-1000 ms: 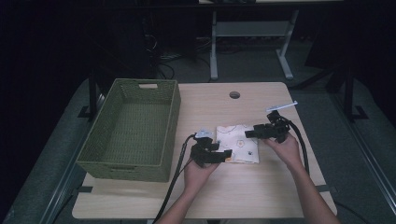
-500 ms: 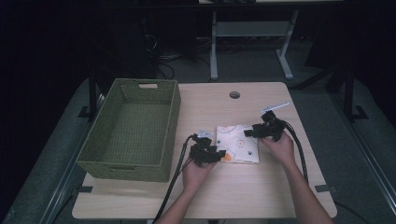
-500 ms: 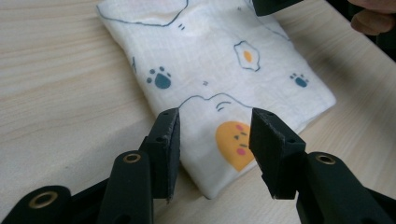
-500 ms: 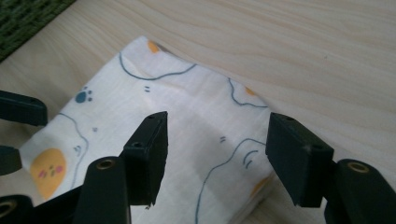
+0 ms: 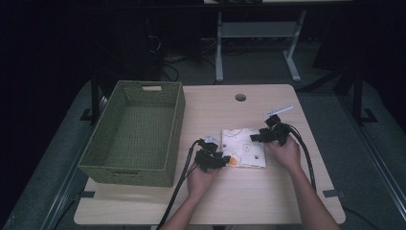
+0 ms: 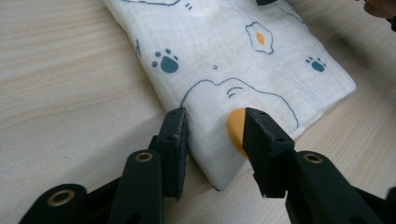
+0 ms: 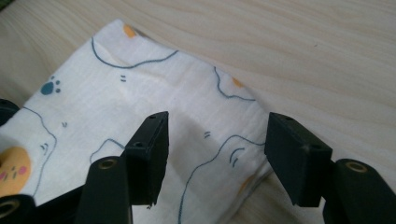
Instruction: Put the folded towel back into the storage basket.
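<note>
While the folded cloth [image 5: 243, 147] lies flat on the worktop [image 5: 268, 201], the left gripper [image 6: 215, 135] has been closing around its near corner, not pinching yet. The right gripper [image 7: 217, 149] stands open over the far edge. A basket [image 5: 136, 165] sits left.

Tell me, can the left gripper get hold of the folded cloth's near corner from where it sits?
Probably yes: the left gripper straddles a corner of the folded cloth, its jaws have just been closing, and nothing lies between them but fabric.
</note>
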